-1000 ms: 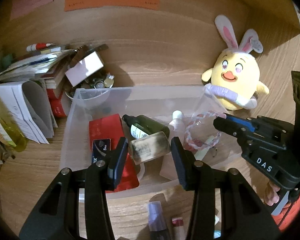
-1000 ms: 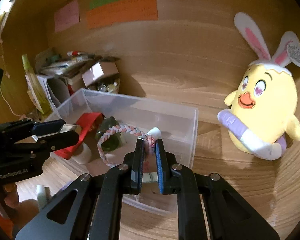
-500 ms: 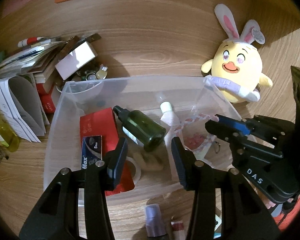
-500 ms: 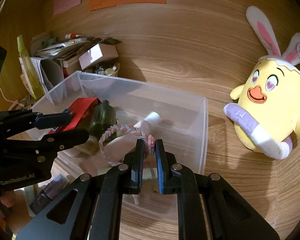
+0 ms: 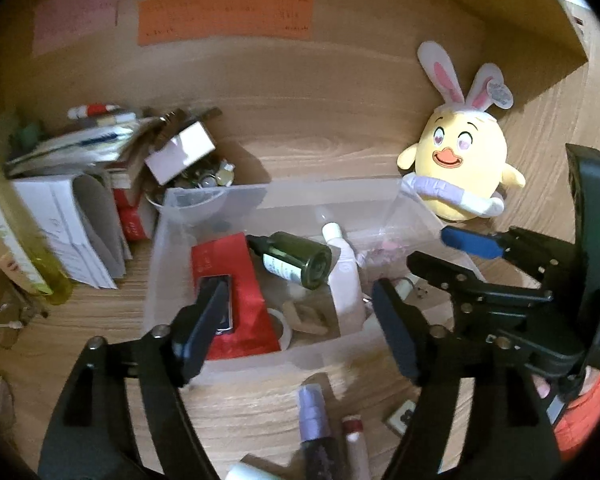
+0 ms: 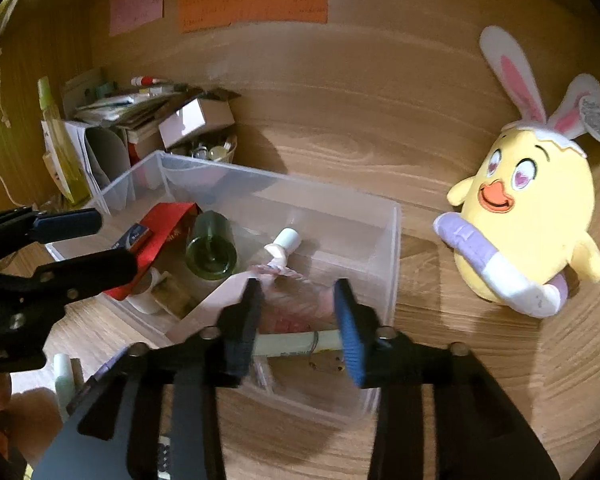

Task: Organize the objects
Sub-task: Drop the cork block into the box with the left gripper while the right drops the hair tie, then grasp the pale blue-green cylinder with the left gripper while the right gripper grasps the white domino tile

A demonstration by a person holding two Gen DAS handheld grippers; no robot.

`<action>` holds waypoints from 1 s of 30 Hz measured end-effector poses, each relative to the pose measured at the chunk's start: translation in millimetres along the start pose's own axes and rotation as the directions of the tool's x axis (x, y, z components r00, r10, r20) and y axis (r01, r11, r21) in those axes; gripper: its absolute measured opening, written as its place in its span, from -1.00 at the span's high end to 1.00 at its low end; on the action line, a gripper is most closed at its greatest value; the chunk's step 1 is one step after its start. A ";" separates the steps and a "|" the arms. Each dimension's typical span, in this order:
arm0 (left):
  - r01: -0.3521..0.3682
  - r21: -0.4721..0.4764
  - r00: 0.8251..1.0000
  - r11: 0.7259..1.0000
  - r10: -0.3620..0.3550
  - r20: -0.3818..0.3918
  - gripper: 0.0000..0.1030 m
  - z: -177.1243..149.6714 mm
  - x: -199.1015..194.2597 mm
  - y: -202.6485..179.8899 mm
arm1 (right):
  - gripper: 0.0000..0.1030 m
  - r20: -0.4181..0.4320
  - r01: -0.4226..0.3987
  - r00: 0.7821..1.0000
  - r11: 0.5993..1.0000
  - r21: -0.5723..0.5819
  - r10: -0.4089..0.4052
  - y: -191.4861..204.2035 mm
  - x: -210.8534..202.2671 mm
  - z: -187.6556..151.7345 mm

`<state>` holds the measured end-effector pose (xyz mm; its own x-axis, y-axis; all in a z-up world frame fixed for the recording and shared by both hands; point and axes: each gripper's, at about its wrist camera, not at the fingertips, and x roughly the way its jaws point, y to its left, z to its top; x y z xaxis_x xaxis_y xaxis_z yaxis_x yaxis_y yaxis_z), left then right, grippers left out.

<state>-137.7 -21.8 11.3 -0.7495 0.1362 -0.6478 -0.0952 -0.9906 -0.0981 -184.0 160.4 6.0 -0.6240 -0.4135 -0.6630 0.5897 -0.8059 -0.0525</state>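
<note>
Both tongs hang over a clear plastic bin (image 5: 236, 200) on the wooden counter (image 5: 340, 148), and both are opening with nothing gripped. The left tongs (image 5: 300, 320) stand wide apart above the near half of the bin; their pads touch nothing, and between them, lower down, lie a red packet (image 5: 228, 268), a dark green bottle (image 5: 296, 260) on its side, a white bottle (image 5: 344, 276) and a roll of tape (image 5: 280, 328). The right tongs (image 6: 298, 324) are partly spread over the bin's right end, the black pad on one side and the blue pad on the other, both clear of the things below. Under them a pink-and-white braided cord (image 6: 280, 270) lies loose inside the bin, beside the white bottle's cap, with a pale stick-shaped item (image 6: 296, 342) lying crosswise beneath; the pads do not press on either. A yellow plush chick with rabbit ears (image 6: 528, 216) sits on the counter to the right of the bin, apart from it. A heap of papers and a small box (image 5: 180, 152) is piled to the left. More small bottles (image 5: 312, 412) lie on the counter in front of the bin.
</note>
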 end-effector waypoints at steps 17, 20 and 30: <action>-0.054 -0.019 0.997 0.998 0.053 -0.049 -0.75 -48.3 -30.5 16.6 | -0.50 0.069 -0.046 0.997 0.999 -0.002 0.046 12.4 -58.2 -25.6; -0.058 -0.028 0.995 0.998 0.056 -0.080 -0.75 -60.8 -28.8 20.1 | -0.50 0.056 -0.073 0.996 0.997 0.002 0.073 17.3 -62.3 -35.5; -0.057 -0.049 0.981 0.997 0.047 -0.186 -0.75 -98.6 -21.5 25.7 | -0.50 -0.032 -0.117 0.993 0.993 -0.019 0.116 37.7 -48.6 -62.5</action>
<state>-59.5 -49.1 -51.8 -0.6180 0.0891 -0.7811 -0.0198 -0.9950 -0.0978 -99.3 176.6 -10.4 -0.5344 -0.4904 -0.6884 0.6681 -0.7440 0.0114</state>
